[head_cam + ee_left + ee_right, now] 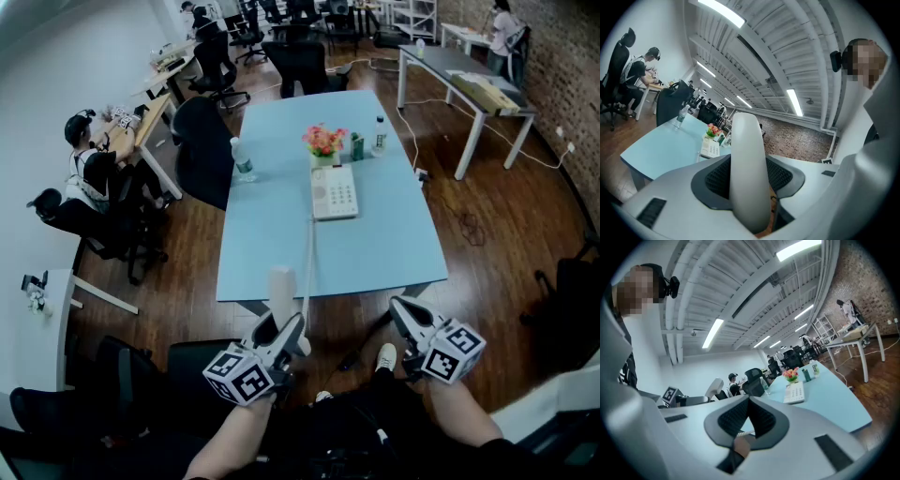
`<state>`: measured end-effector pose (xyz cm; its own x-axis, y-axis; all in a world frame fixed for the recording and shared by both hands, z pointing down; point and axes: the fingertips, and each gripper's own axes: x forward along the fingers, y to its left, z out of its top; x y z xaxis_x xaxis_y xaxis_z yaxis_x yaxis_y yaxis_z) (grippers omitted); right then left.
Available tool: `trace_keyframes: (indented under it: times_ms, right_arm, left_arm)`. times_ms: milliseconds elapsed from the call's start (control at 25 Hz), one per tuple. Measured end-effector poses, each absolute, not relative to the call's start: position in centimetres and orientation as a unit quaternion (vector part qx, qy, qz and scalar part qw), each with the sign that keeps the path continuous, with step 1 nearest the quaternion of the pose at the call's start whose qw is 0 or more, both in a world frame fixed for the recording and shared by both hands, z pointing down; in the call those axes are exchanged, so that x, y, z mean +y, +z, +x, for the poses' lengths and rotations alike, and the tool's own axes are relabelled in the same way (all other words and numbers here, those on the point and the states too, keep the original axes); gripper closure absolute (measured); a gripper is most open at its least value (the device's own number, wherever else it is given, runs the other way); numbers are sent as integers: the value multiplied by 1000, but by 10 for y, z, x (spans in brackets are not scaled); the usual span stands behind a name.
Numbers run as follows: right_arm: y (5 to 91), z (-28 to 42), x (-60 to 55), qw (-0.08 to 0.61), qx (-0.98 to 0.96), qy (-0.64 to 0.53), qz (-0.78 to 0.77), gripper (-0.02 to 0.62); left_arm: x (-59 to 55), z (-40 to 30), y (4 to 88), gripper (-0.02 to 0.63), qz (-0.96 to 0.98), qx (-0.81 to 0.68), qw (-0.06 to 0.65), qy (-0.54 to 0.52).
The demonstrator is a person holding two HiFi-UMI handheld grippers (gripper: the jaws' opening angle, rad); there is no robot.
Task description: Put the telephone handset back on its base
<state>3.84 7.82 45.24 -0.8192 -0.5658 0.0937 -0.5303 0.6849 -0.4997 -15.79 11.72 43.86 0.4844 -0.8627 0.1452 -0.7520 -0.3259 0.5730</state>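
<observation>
Left tool [282, 334] clamped on the handset [281, 285], held upright near the desk [272, 225] edge. Right tool [405, 313] pinched closed, empty. Base [335, 193] mid-desk.

Two tools show: the left tool [284, 328] at 7 o'clock and the right tool [403, 311] at 5 o'clock. There is one light-blue worktop [272, 234], and on it one telephone base [335, 192], one pot of flowers [324, 142], two clear bottles, one [242, 159] toward 10 o'clock of the base and one [379, 134] toward 1 o'clock, and one small green container [357, 147]. There is one handset [281, 284] and one cord [308, 258]. Two people show clearly, one seated [89, 169] at 9 o'clock, one standing [503, 26] at 1 o'clock
</observation>
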Motion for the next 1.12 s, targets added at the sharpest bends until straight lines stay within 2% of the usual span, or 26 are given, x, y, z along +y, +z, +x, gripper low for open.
trace_keyframes:
  times_ms: [640, 1120]
  right_arm:
    - [450, 106, -59, 42, 941, -274, -193, 577]
    - [466, 102, -92, 38, 937, -287, -195, 577]
  left_arm:
    - [0, -87, 435, 397, 746, -594, 276, -117]
    - [-38, -96, 453, 397, 735, -611, 281, -88]
